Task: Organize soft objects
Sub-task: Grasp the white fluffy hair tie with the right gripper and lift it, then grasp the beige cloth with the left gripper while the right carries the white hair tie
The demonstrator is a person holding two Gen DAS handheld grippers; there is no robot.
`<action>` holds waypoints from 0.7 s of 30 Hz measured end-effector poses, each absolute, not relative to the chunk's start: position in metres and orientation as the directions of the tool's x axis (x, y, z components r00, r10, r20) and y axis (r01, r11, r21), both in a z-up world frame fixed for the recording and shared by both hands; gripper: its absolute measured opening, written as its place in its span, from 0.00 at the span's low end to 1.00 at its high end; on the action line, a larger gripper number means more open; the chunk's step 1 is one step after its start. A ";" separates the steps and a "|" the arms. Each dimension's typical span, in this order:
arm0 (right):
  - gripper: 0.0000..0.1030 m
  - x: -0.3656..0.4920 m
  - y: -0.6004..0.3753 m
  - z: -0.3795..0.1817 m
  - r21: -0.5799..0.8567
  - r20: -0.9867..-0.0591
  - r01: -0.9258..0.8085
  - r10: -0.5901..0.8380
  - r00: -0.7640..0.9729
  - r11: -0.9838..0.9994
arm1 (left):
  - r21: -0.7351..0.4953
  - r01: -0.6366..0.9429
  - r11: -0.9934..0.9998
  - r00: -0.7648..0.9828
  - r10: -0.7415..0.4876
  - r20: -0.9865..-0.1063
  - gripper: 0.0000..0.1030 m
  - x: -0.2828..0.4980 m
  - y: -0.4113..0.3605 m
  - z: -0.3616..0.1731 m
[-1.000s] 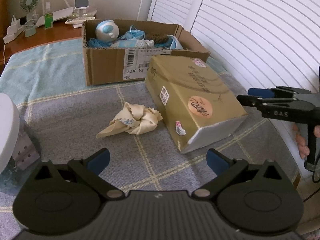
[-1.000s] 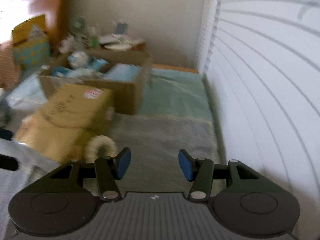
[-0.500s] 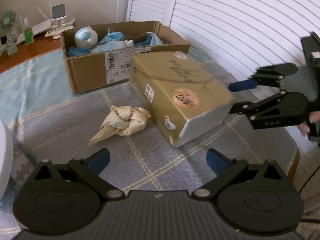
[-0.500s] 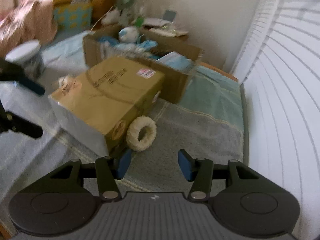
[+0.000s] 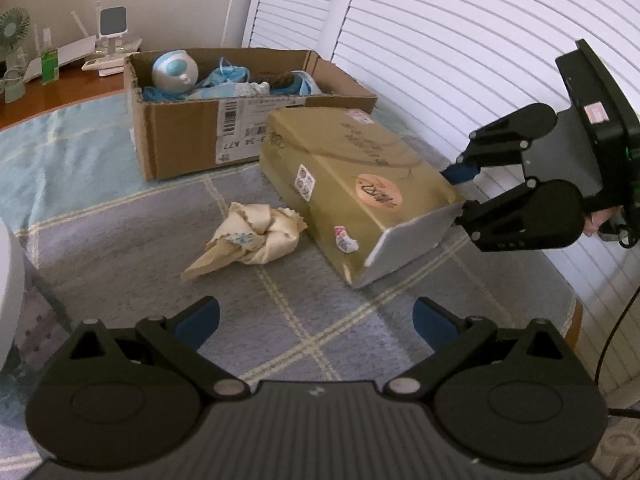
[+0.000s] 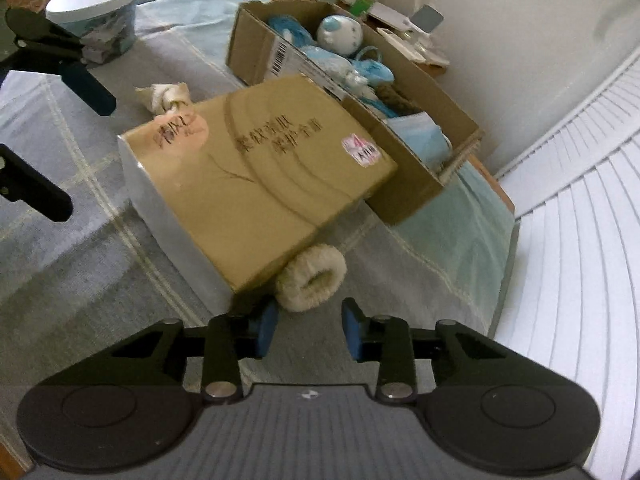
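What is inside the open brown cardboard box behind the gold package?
The open brown cardboard box holds a round white-and-blue plush toy, tangled light blue fabric pieces and a dark brown fuzzy item. Whatever lies under them, and the box bottom, is covered.
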State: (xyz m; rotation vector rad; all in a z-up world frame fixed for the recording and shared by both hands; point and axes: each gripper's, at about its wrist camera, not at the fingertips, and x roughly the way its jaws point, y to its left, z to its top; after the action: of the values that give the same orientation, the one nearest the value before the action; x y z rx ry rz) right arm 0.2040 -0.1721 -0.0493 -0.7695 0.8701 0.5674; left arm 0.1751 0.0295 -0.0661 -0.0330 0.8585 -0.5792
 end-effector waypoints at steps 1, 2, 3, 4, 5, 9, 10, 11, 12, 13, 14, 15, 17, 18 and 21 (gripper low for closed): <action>0.20 0.203 -0.171 -0.050 -0.364 -0.837 -0.716 0.127 0.532 0.596 | -0.253 0.467 0.847 0.511 -0.492 -0.705 0.99 0.175 0.030 -0.066; 0.17 0.202 -0.169 -0.051 -0.366 -0.837 -0.718 0.128 0.532 0.592 | -0.250 0.468 0.847 0.512 -0.491 -0.705 0.99 0.176 0.031 -0.066; 0.15 0.202 -0.169 -0.051 -0.360 -0.838 -0.720 0.134 0.529 0.593 | -0.246 0.469 0.848 0.513 -0.488 -0.706 0.99 0.176 0.031 -0.067; 0.14 0.202 -0.169 -0.051 -0.356 -0.837 -0.717 0.136 0.529 0.600 | -0.239 0.471 0.849 0.513 -0.485 -0.708 0.99 0.177 0.030 -0.067; 0.14 0.202 -0.170 -0.050 -0.352 -0.835 -0.710 0.137 0.533 0.610 | -0.231 0.475 0.849 0.515 -0.482 -0.709 0.99 0.177 0.029 -0.066; 0.12 0.200 -0.181 -0.042 -0.314 -0.819 -0.663 0.159 0.551 0.679 | -0.186 0.485 0.854 0.542 -0.461 -0.703 0.97 0.178 0.025 -0.062; 0.12 0.200 -0.184 -0.039 -0.302 -0.812 -0.648 0.168 0.559 0.699 | -0.171 0.485 0.858 0.553 -0.452 -0.700 0.96 0.179 0.023 -0.061; 0.12 0.199 -0.187 -0.037 -0.295 -0.805 -0.633 0.171 0.568 0.716 | -0.152 0.487 0.860 0.565 -0.443 -0.696 0.95 0.181 0.022 -0.059; 0.12 0.197 -0.190 -0.033 -0.291 -0.796 -0.616 0.172 0.580 0.732 | -0.133 0.486 0.864 0.577 -0.432 -0.693 0.94 0.182 0.021 -0.057; 0.12 0.195 -0.192 -0.031 -0.288 -0.789 -0.605 0.174 0.589 0.742 | -0.113 0.487 0.866 0.588 -0.420 -0.691 0.91 0.184 0.019 -0.055; 0.12 0.193 -0.194 -0.029 -0.283 -0.783 -0.594 0.176 0.596 0.753 | -0.094 0.489 0.867 0.597 -0.411 -0.689 0.89 0.186 0.018 -0.054; 0.12 0.191 -0.196 -0.028 -0.276 -0.778 -0.583 0.179 0.602 0.764 | -0.079 0.495 0.865 0.597 -0.404 -0.693 0.89 0.190 0.017 -0.053; 0.12 0.190 -0.200 -0.027 -0.260 -0.771 -0.570 0.187 0.608 0.780 | -0.054 0.507 0.860 0.595 -0.395 -0.700 0.88 0.193 0.014 -0.052; 0.12 0.190 -0.201 -0.027 -0.257 -0.769 -0.565 0.188 0.611 0.784 | -0.032 0.510 0.860 0.593 -0.378 -0.710 0.88 0.193 0.012 -0.053; 0.12 0.188 -0.203 -0.027 -0.247 -0.766 -0.556 0.191 0.614 0.794 | 0.021 0.546 0.838 0.572 -0.354 -0.740 0.79 0.193 0.008 -0.054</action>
State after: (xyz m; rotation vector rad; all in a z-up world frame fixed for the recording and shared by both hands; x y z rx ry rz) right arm 0.1878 -0.2033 -0.0271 -0.4986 0.8019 0.4515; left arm 0.1930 0.0083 -0.0536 0.2593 0.8029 -0.5344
